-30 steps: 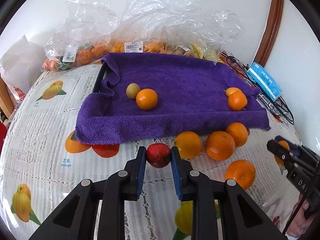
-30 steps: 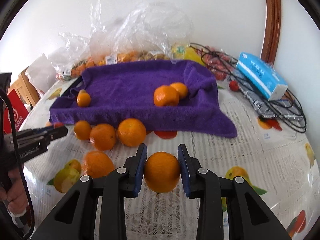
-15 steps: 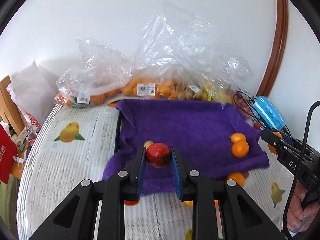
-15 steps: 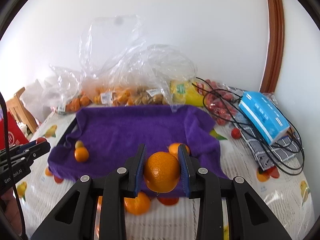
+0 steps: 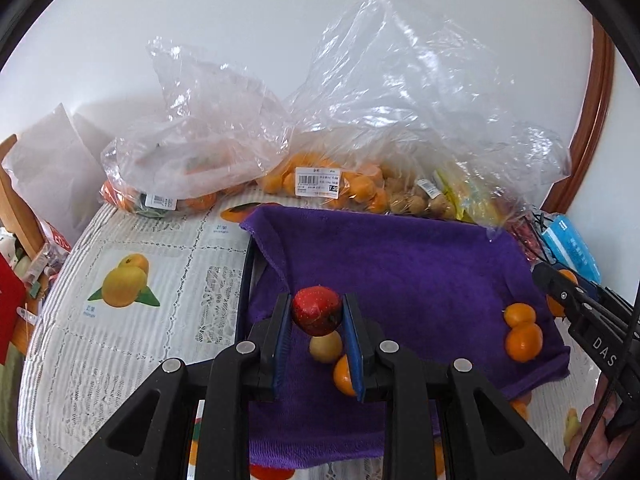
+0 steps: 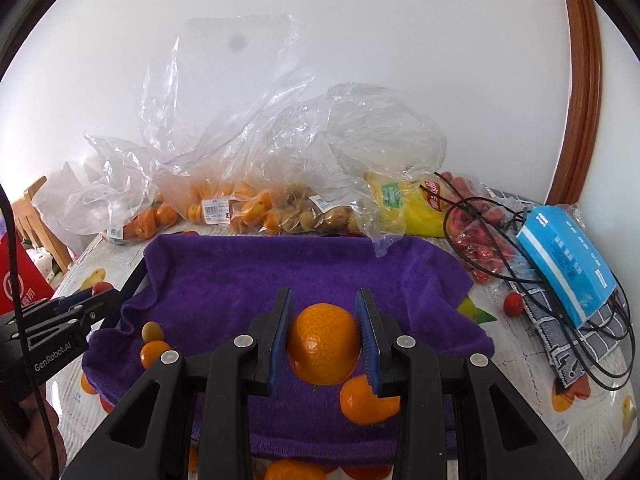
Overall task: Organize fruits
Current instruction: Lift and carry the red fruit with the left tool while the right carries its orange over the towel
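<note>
My left gripper [image 5: 317, 314] is shut on a small red fruit [image 5: 316, 311] and holds it above the left part of the purple towel [image 5: 400, 256]. Below it lie a yellow-green fruit [image 5: 326, 347] and an orange [image 5: 344, 374]. Two oranges [image 5: 522, 332] lie at the towel's right edge. My right gripper [image 6: 325, 342] is shut on an orange [image 6: 324, 344] above the towel's [image 6: 280, 276] front right part, over another orange [image 6: 364, 402]. The left gripper also shows in the right wrist view [image 6: 76, 308].
Clear plastic bags of oranges and small brown fruit [image 5: 320, 184] line the wall behind the towel. A blue box [image 6: 568, 264], black cables [image 6: 500, 232] and red fruit in a bag [image 6: 476, 244] lie to the right. More oranges [image 6: 292, 470] lie on the tablecloth in front.
Both grippers rose from the tablecloth with their fruit and moved forward over the purple towel. The loose oranges in front have dropped out of sight below.
</note>
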A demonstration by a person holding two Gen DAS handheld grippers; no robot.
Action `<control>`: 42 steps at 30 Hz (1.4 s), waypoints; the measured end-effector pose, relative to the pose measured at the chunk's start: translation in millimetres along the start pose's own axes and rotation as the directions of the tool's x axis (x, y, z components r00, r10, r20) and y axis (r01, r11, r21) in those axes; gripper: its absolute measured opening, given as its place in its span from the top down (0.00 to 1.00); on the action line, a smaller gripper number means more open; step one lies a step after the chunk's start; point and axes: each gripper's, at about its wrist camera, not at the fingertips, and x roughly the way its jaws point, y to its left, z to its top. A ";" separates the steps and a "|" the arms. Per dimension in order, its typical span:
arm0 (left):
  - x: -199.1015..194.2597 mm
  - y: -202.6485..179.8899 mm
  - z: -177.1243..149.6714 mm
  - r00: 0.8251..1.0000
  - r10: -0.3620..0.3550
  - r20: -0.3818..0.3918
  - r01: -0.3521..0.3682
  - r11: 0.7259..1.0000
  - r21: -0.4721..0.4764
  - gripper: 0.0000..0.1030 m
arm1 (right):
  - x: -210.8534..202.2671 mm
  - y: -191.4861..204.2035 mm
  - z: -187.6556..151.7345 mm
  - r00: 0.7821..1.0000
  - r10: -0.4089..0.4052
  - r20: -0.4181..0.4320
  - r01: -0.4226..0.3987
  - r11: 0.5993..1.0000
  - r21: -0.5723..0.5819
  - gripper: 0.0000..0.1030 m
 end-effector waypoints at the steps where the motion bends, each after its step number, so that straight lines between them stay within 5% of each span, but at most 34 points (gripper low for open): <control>1: 2.9 2.0 -1.5 1.000 0.003 -0.002 -0.003 1.000 -0.004 0.77 | 3.7 -0.7 -0.9 1.000 0.006 0.001 -0.006 1.000 0.002 0.69; 42: 17.6 -5.5 -20.2 0.999 -0.004 -0.050 0.005 1.000 0.016 0.77 | 42.5 -2.6 -29.6 0.994 -0.020 -0.110 0.015 0.999 -0.043 0.69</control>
